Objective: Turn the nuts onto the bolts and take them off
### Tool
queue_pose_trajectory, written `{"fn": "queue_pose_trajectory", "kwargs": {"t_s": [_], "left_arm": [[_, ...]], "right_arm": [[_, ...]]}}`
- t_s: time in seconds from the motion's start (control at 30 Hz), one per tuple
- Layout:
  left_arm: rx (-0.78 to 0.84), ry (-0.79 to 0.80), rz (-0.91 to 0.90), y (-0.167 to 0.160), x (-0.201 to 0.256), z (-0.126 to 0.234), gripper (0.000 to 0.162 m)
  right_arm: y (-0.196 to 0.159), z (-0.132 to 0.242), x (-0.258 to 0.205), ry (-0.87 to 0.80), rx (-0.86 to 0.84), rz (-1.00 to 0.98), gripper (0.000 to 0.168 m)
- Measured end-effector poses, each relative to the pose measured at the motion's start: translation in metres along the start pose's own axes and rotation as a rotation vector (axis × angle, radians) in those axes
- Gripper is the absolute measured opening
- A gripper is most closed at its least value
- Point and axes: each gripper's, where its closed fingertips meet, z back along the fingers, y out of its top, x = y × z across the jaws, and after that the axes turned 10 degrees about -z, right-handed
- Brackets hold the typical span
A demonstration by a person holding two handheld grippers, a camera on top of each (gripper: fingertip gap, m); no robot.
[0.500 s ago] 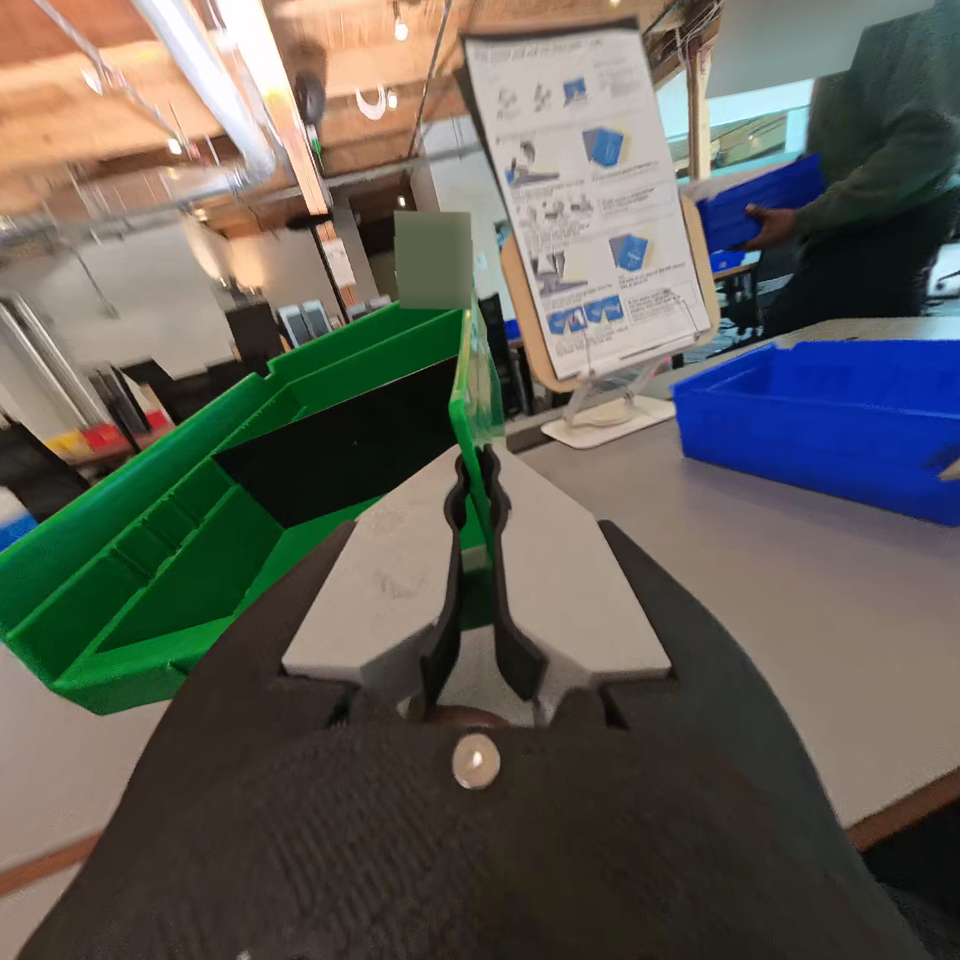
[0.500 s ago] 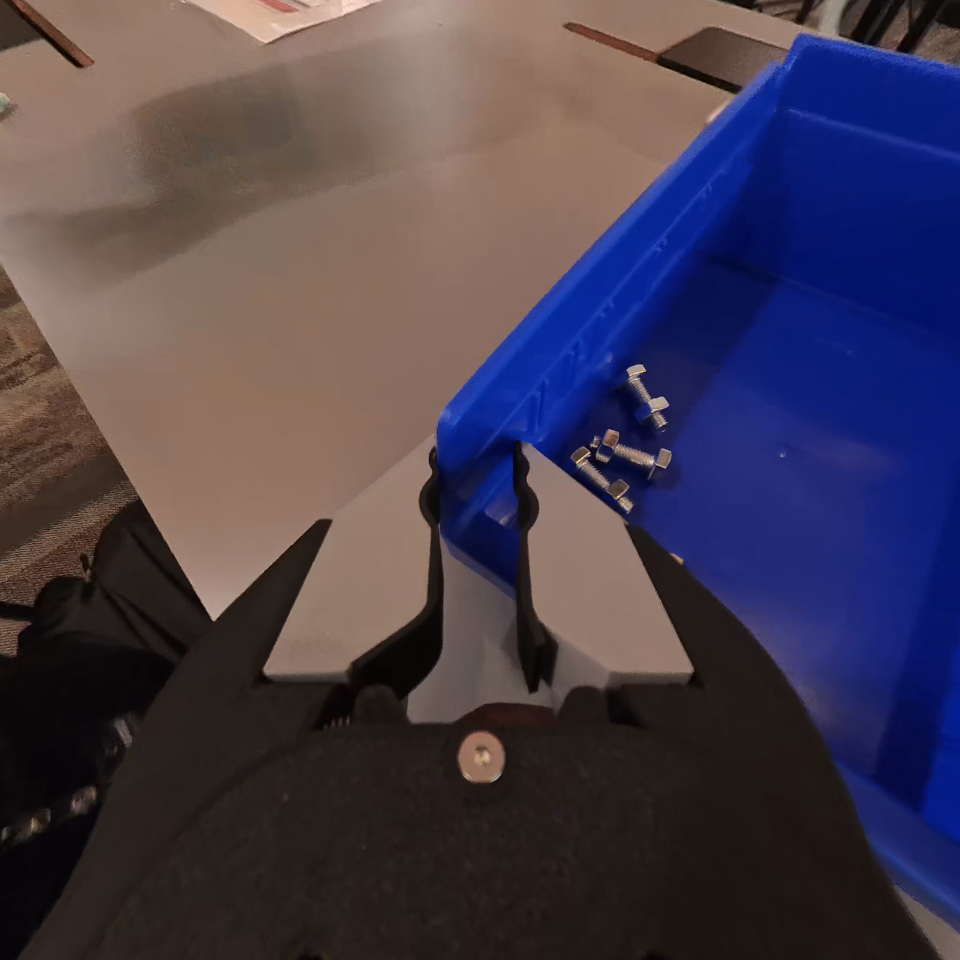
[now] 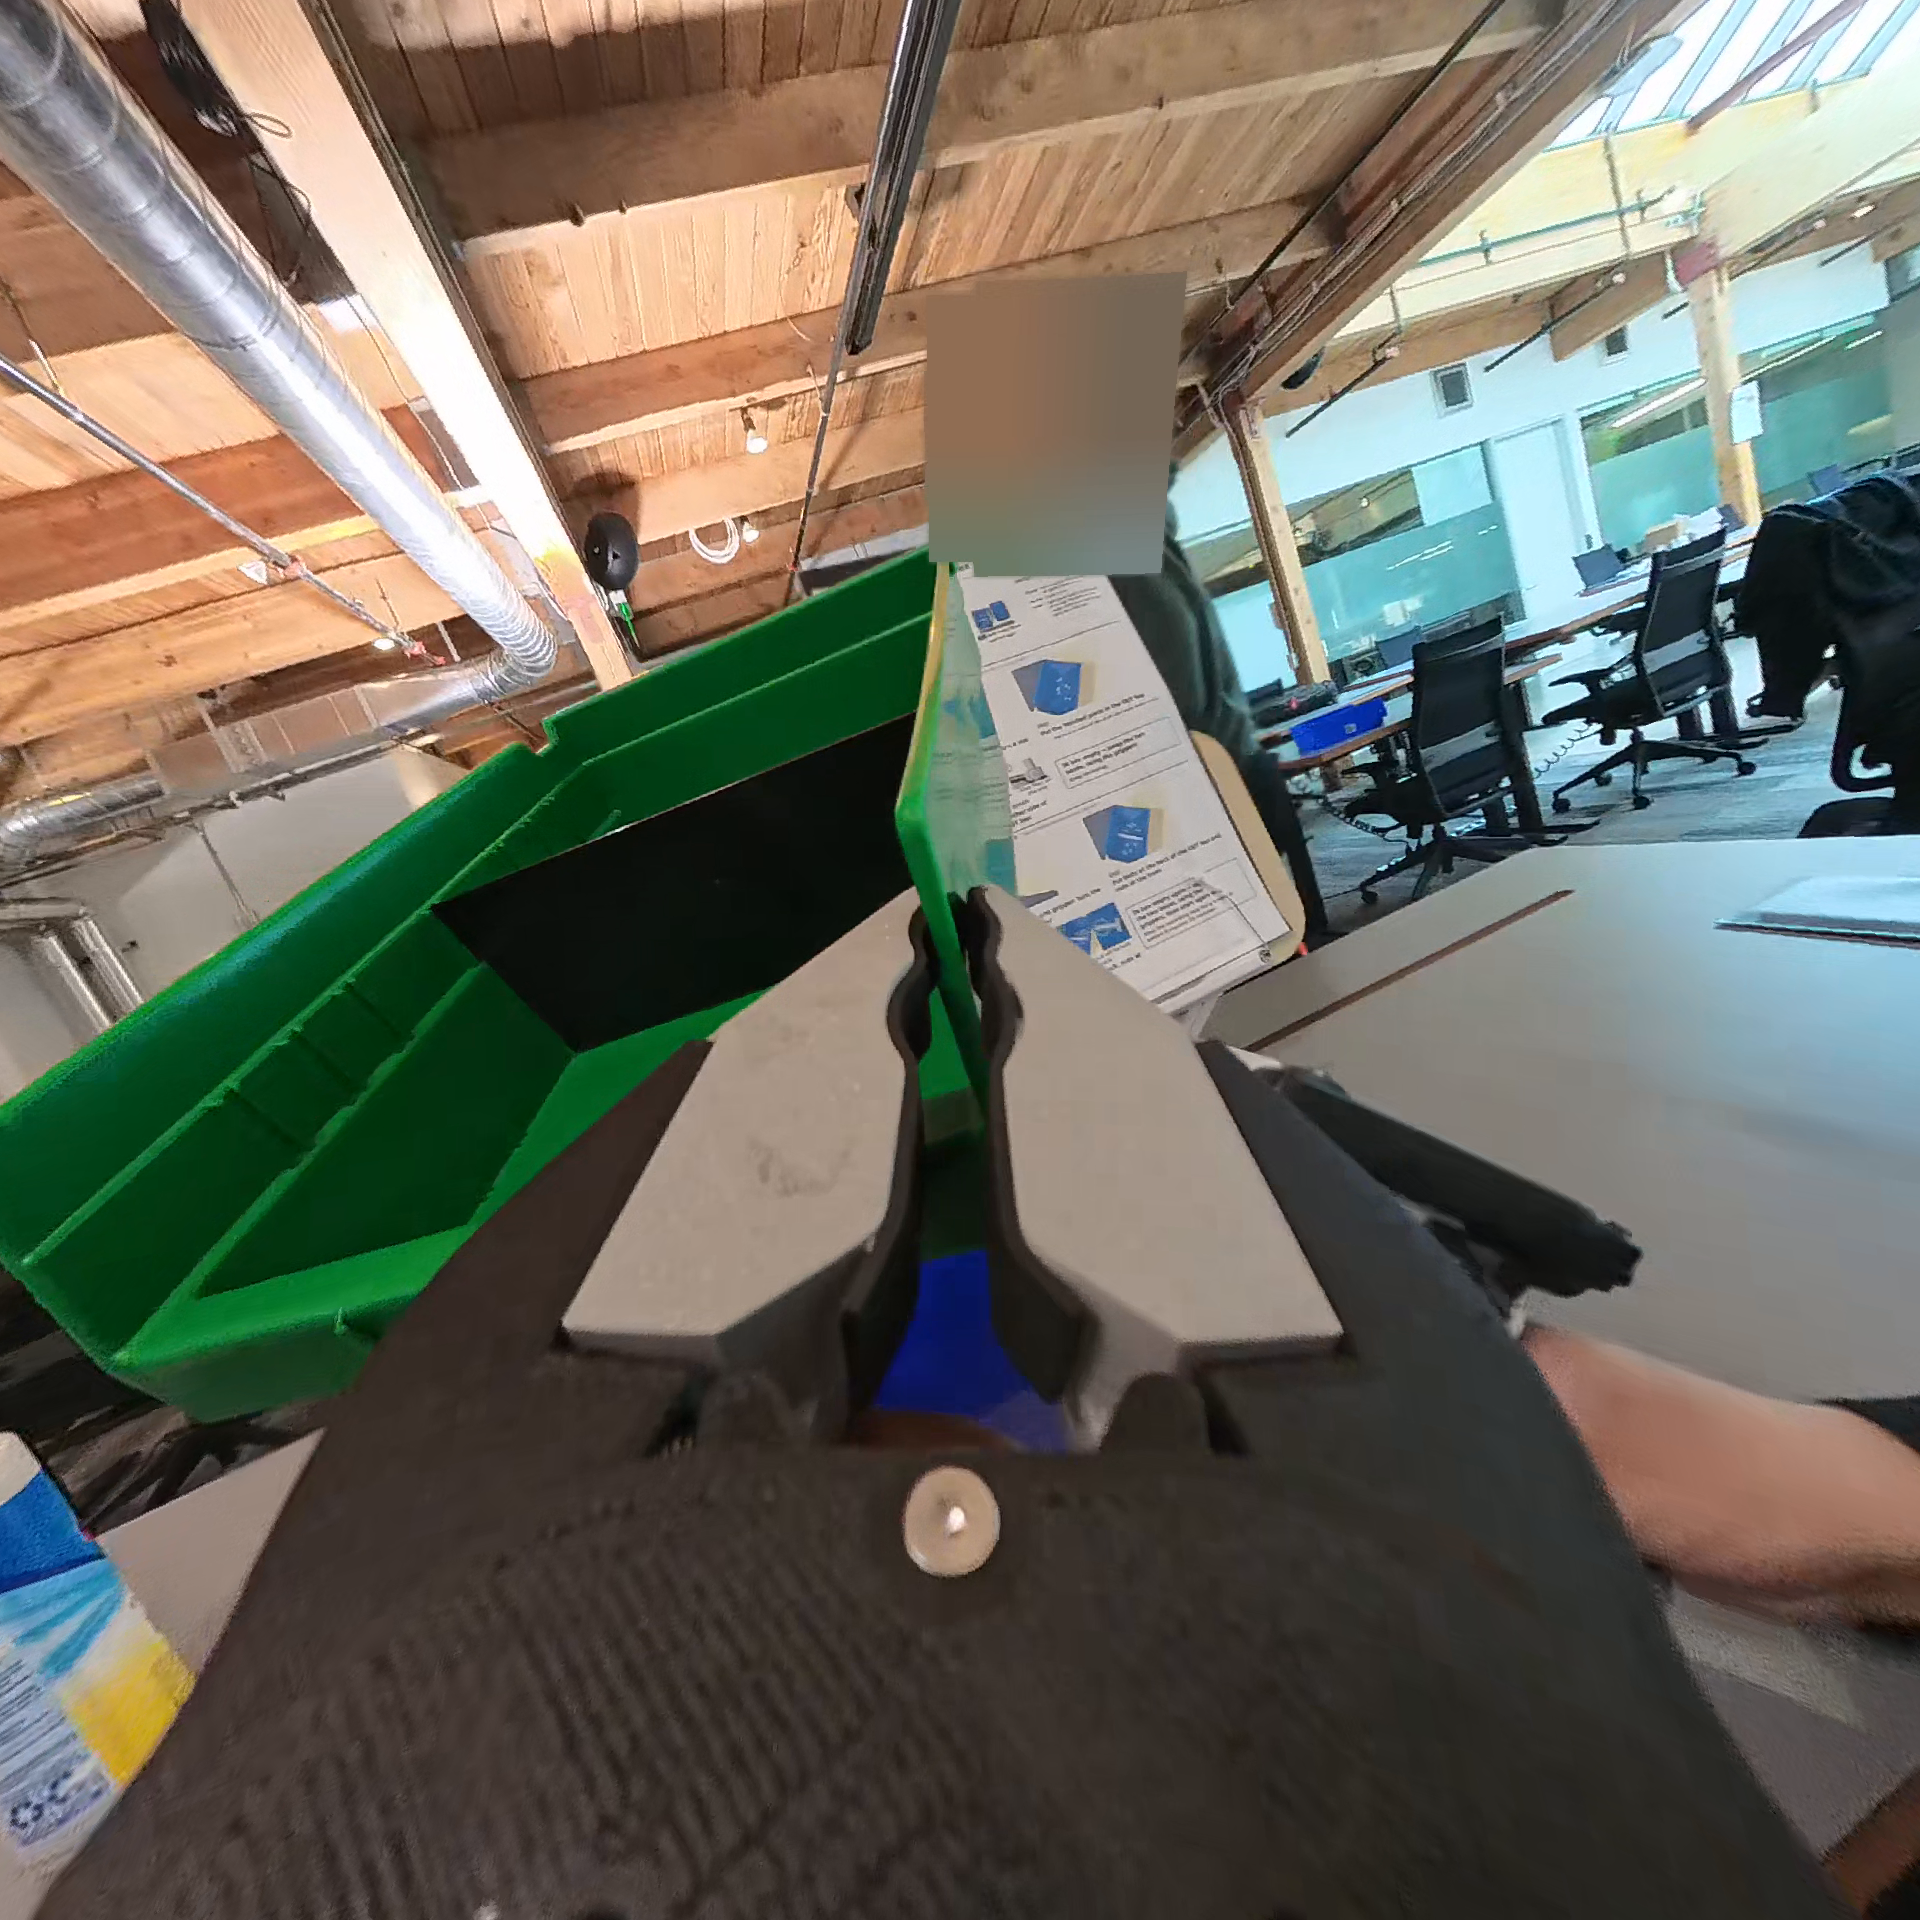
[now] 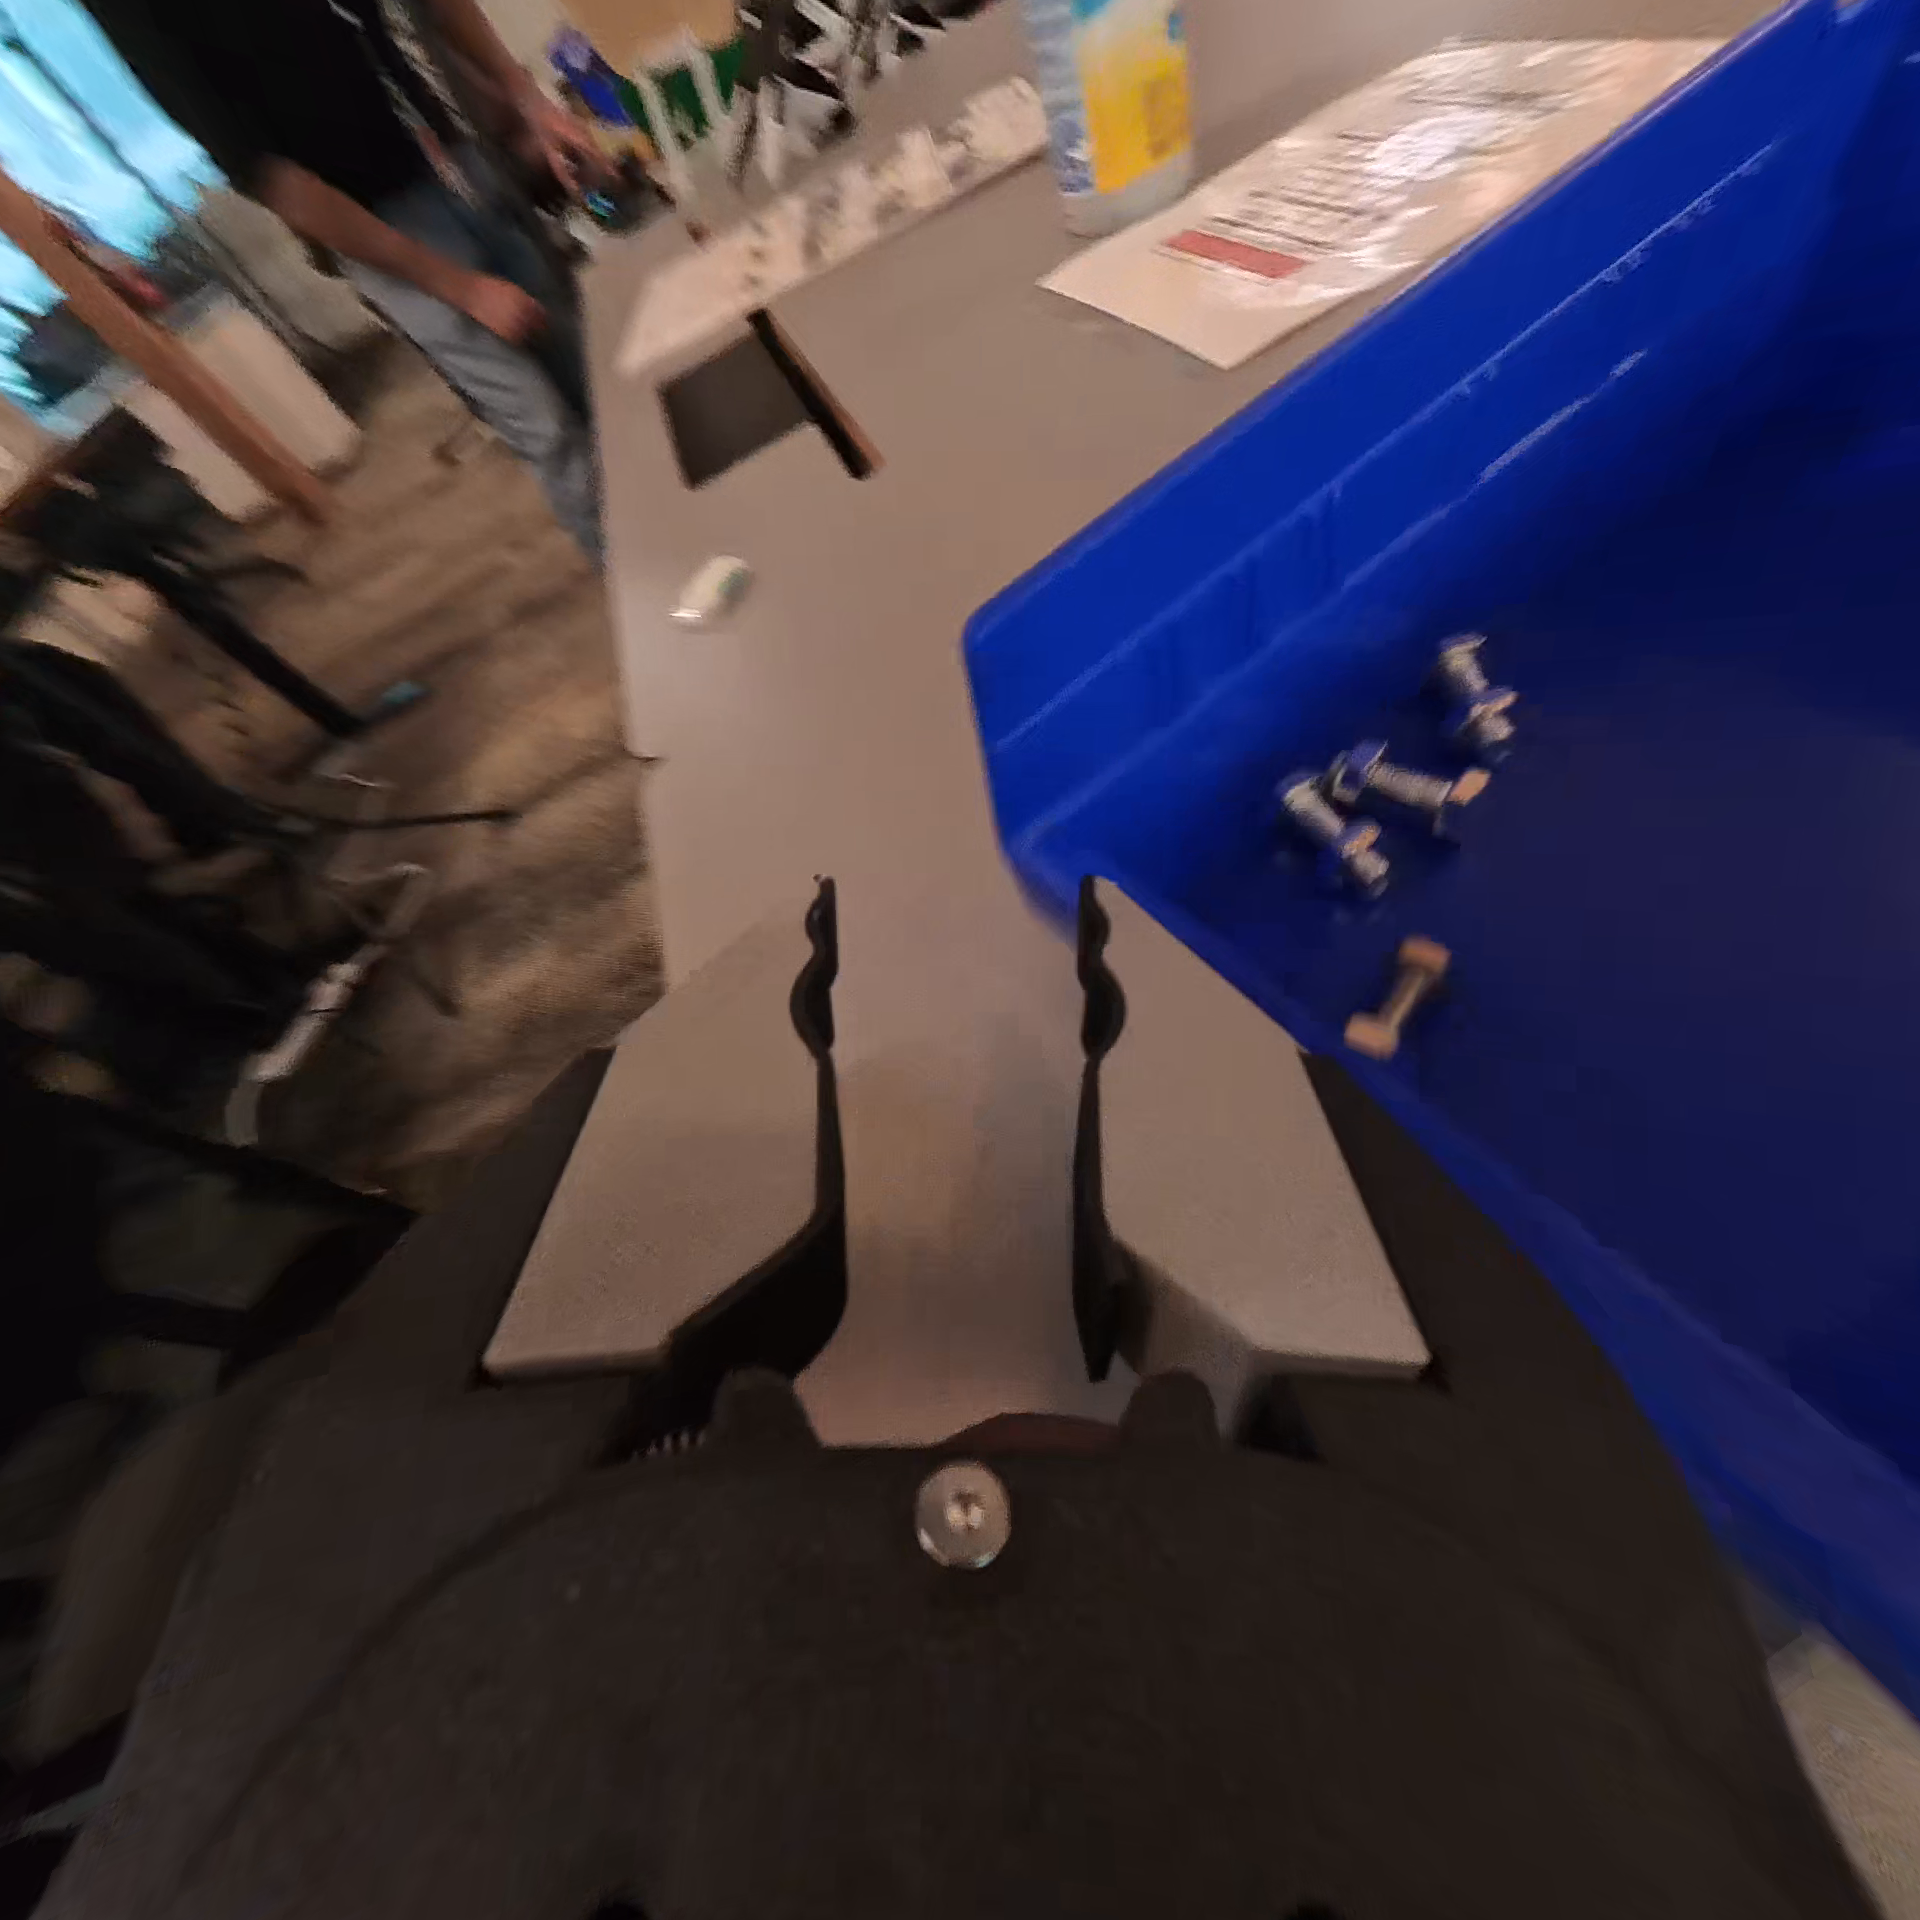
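Observation:
My left gripper (image 3: pixel 951 914) is shut on the thin side wall of a green bin (image 3: pixel 312 1091) and holds it tilted up off the table. The part of the green bin's inside that shows holds nothing. My right gripper (image 4: pixel 954 899) is open and empty, just left of the near corner of a blue bin (image 4: pixel 1299 540). Several silver bolts with nuts on them (image 4: pixel 1392 790) lie in that blue bin near its corner. One more bolt (image 4: pixel 1397 995) lies a little nearer to me. The right wrist view is motion-blurred.
An instruction sheet on a stand (image 3: pixel 1101 810) is behind the green bin. A hand (image 3: pixel 1714 1475) is at the right. A wipes bottle (image 4: pixel 1122 104), a printed sheet (image 4: pixel 1351 197) and a small white object (image 4: pixel 712 592) are on the grey table (image 4: pixel 831 675). A person (image 4: pixel 436 239) stands beyond. Across from one pair of fingers to the other is roughly 30 cm.
My right gripper has let go of the blue bin's wall, opened and drawn back to the left. My left gripper, still on the green bin's wall, has lifted and swung it.

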Motion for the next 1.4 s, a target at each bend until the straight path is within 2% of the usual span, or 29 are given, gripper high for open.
{"fn": "queue_pose_trajectory", "kwargs": {"t_s": [0.13,0.33,0.43,0.53,0.63,0.73,0.87,0.93,1.0,1.03,1.1,1.2,1.23,1.3,1.37,1.4], "left_arm": [[-0.040,-0.035,-0.013,-0.008,0.022,-0.001,0.000],[-0.012,-0.177,-0.002,-0.007,0.095,-0.026,0.001],[0.018,-0.297,0.068,-0.001,0.151,-0.051,0.000],[-0.004,-0.430,0.127,-0.006,0.224,-0.078,0.000],[-0.088,-0.513,0.142,-0.027,0.301,-0.106,0.003],[-0.187,-0.549,0.143,-0.058,0.367,-0.133,0.005],[-0.242,-0.572,0.127,-0.084,0.441,-0.155,0.005],[-0.344,-0.695,0.166,-0.100,0.481,-0.149,0.005],[-0.363,-0.763,0.246,-0.097,0.494,-0.138,0.027],[-0.347,-0.807,0.272,-0.091,0.494,-0.129,0.030],[-0.322,-0.894,0.322,-0.077,0.485,-0.109,0.038],[-0.261,-0.911,0.364,-0.064,0.445,-0.092,0.039],[-0.257,-0.889,0.373,-0.067,0.428,-0.090,0.037],[-0.291,-0.828,0.391,-0.084,0.392,-0.090,0.036],[-0.378,-0.738,0.356,-0.120,0.354,-0.094,0.036],[-0.434,-0.687,0.331,-0.142,0.335,-0.094,0.037]], "right_arm": [[-0.015,0.057,-0.013,0.112,-0.005,0.009,0.046],[-0.024,0.199,0.036,0.061,0.066,0.071,0.043],[-0.017,0.278,0.082,-0.123,0.170,0.145,0.038],[-0.019,0.351,0.123,-0.283,0.245,0.072,0.035],[-0.018,0.396,0.121,-0.229,0.303,-0.006,0.037],[-0.015,0.431,0.128,-0.336,0.349,0.014,0.040],[-0.024,0.439,0.136,-0.407,0.328,0.017,0.042],[-0.035,0.436,0.147,-0.453,0.274,0.005,0.045],[-0.045,0.439,0.160,-0.541,0.224,0.005,0.046],[-0.051,0.441,0.164,-0.578,0.197,0.005,0.047],[-0.063,0.435,0.160,-0.570,0.142,-0.003,0.050],[-0.066,0.397,0.112,-0.349,0.149,0.047,0.048],[-0.069,0.385,0.105,-0.335,0.137,0.051,0.042],[-0.088,0.365,0.117,-0.424,0.022,0.056,0.036],[-0.106,0.361,0.137,-0.519,-0.080,0.068,0.000],[-0.110,0.365,0.146,-0.550,-0.096,0.062,0.000]]}}
